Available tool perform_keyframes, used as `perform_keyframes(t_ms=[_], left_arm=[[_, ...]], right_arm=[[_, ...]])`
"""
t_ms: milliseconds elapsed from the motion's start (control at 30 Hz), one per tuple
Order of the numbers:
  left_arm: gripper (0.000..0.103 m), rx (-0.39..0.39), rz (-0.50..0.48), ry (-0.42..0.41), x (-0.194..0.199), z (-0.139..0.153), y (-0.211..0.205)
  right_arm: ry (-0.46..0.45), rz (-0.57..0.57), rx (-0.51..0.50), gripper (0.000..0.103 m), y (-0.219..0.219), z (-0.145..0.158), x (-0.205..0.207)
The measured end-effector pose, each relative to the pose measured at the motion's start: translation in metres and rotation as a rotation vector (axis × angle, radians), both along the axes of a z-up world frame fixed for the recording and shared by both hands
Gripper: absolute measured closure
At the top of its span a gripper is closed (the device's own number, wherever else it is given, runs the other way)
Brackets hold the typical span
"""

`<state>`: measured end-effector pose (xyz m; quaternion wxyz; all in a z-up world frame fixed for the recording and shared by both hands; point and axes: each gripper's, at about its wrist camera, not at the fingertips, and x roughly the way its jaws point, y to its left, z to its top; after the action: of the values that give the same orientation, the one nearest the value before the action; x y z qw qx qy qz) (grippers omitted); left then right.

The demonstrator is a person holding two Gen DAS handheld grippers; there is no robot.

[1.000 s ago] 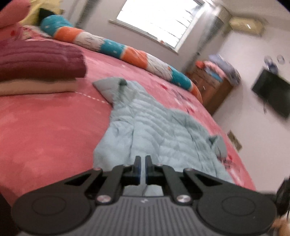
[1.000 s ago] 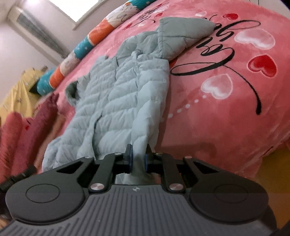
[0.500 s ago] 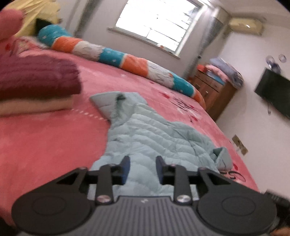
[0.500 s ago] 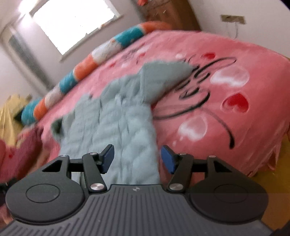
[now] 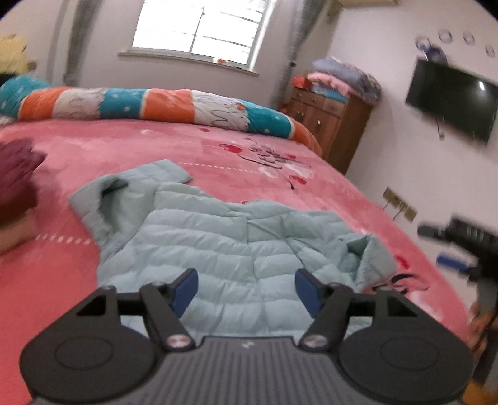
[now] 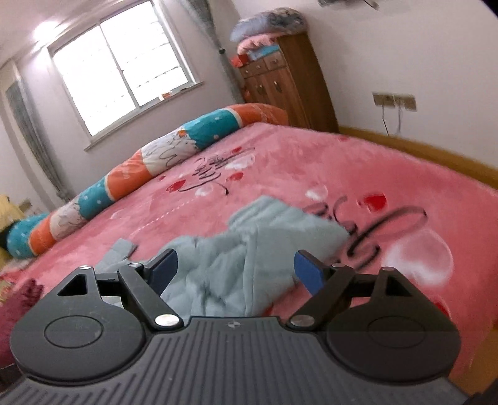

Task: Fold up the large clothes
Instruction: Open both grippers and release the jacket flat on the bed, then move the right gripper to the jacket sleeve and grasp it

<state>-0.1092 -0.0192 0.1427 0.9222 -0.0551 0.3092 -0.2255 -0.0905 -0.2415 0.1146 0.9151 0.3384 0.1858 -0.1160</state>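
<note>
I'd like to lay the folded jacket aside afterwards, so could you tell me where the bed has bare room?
Bare blanket lies between the jacket and the bolster. In the right wrist view, another wide patch runs from the jacket to the bed's far edge. It is crowded by the maroon pile, close beside one sleeve.

Ahead of the grippers: 1 pale-blue puffer jacket (image 5: 218,236), 1 striped bolster (image 5: 149,104), 1 wooden dresser (image 5: 330,124), 1 wall television (image 5: 451,101), 1 window (image 5: 202,29).
</note>
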Motion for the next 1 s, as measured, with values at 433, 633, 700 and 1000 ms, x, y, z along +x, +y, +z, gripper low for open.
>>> perform_keyframes(t_ms=[433, 633, 700, 1000], left_arm=[[0.027, 0.148, -0.010, 0.044, 0.045, -0.103, -0.048], [0.021, 0.101, -0.012, -0.034, 0.030, -0.121, -0.042], [0.019, 0.082, -0.016, -0.033, 0.031, -0.122, -0.040], [0.012, 0.042, -0.038, -0.019, 0.039, -0.128, -0.041]], right_arm=[[0.103, 0.118, -0.186, 0.012, -0.021, -0.023, 0.141], [0.210, 0.140, -0.127, 0.016, -0.028, -0.057, 0.203], [0.246, 0.139, -0.121, 0.016, -0.030, -0.070, 0.221], [0.349, 0.155, -0.191, 0.001, -0.012, -0.102, 0.255]])
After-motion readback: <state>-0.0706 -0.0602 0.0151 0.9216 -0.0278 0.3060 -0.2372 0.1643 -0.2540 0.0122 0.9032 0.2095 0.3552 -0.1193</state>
